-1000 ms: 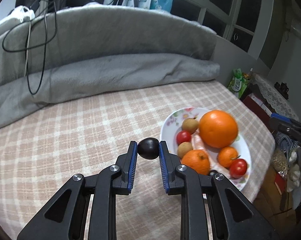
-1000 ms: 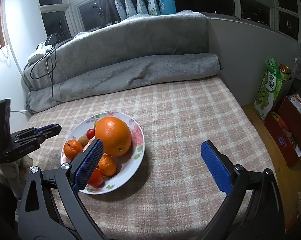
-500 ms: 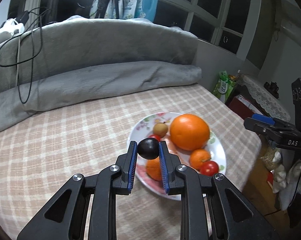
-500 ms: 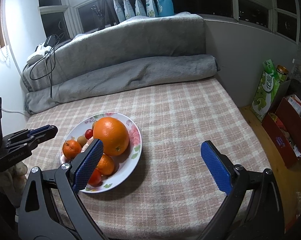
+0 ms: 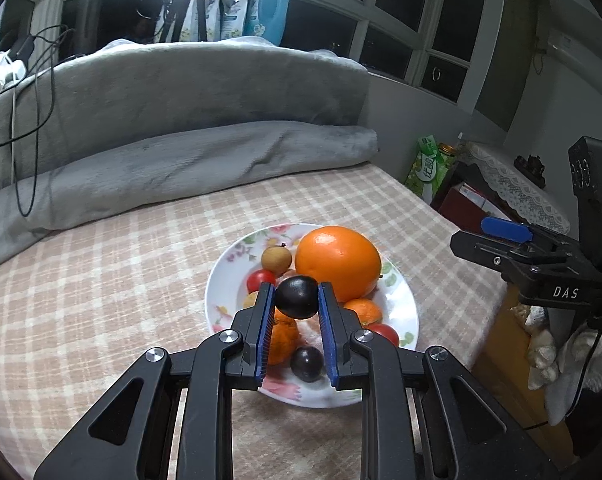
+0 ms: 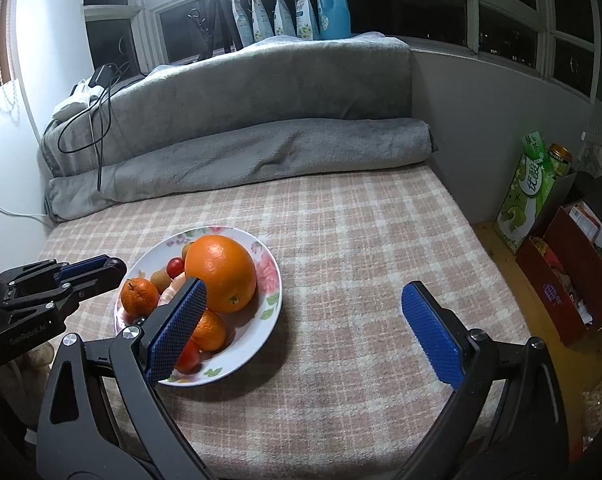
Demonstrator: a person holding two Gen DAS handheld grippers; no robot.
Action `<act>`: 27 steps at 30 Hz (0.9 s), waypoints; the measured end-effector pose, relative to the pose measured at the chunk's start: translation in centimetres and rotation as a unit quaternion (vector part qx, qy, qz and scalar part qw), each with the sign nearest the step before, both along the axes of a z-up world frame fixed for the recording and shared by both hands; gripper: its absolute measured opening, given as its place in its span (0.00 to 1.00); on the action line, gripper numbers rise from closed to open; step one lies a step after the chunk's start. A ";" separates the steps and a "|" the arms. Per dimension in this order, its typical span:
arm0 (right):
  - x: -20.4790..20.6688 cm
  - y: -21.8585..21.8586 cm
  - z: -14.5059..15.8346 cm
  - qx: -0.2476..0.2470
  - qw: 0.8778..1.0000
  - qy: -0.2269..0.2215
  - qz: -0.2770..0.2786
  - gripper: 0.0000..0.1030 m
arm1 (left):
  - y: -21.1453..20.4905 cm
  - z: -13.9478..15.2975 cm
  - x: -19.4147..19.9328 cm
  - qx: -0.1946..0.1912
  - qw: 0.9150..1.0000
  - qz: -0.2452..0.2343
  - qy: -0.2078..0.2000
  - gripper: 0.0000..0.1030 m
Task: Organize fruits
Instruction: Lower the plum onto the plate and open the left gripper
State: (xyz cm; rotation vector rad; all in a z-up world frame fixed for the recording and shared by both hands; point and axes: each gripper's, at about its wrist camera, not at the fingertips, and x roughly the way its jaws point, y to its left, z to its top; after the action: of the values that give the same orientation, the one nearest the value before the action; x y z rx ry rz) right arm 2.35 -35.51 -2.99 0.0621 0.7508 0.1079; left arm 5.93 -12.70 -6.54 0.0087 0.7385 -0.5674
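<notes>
My left gripper (image 5: 296, 298) is shut on a dark plum (image 5: 296, 297) and holds it above the floral white plate (image 5: 225, 280). The plate holds a big orange (image 5: 338, 261), small tangerines (image 5: 363, 309), cherry tomatoes (image 5: 261, 279), a brown longan (image 5: 276, 260) and another dark plum (image 5: 308, 363). In the right wrist view the plate (image 6: 269, 304) with the big orange (image 6: 221, 272) sits left of centre. My right gripper (image 6: 305, 328) is open and empty, its left finger over the plate's near edge. The left gripper (image 6: 89, 272) enters from the left.
The plate rests on a plaid-covered bed (image 6: 361, 260). Rolled grey blankets (image 6: 241, 160) lie along the back. A green carton (image 6: 529, 188) and red boxes (image 6: 573, 272) stand on the floor to the right, beyond the bed's edge. The right gripper (image 5: 541, 256) shows at the right of the left wrist view.
My left gripper has carried the plum rightward from beside the plate to above its fruits. The right gripper has stayed open and nearly still.
</notes>
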 end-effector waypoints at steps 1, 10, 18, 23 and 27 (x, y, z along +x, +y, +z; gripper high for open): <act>0.0 0.1 0.0 -0.001 1.000 -0.001 0.001 0.97 | 0.0 0.0 0.0 0.000 1.000 0.000 0.000 0.20; 0.0 0.6 0.3 -0.003 1.000 -0.006 0.006 0.97 | -0.2 0.2 -0.4 0.000 1.000 -0.001 -0.003 0.20; 0.0 0.9 0.3 -0.003 1.000 -0.007 0.007 0.97 | -0.3 0.2 -0.4 0.000 1.000 0.000 -0.002 0.20; 0.0 0.9 0.4 -0.002 1.000 -0.007 0.008 0.97 | -0.3 0.1 -0.4 0.000 1.000 0.001 -0.002 0.20; 0.0 0.9 0.3 -0.003 1.000 -0.007 0.007 0.97 | -0.4 0.1 -0.4 -0.001 1.000 -0.001 -0.003 0.24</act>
State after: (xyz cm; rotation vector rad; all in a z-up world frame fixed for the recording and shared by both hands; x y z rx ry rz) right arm 2.34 -34.61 -2.66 0.0508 0.7380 0.1205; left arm 5.52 -13.06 -6.39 0.0091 0.7323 -0.5702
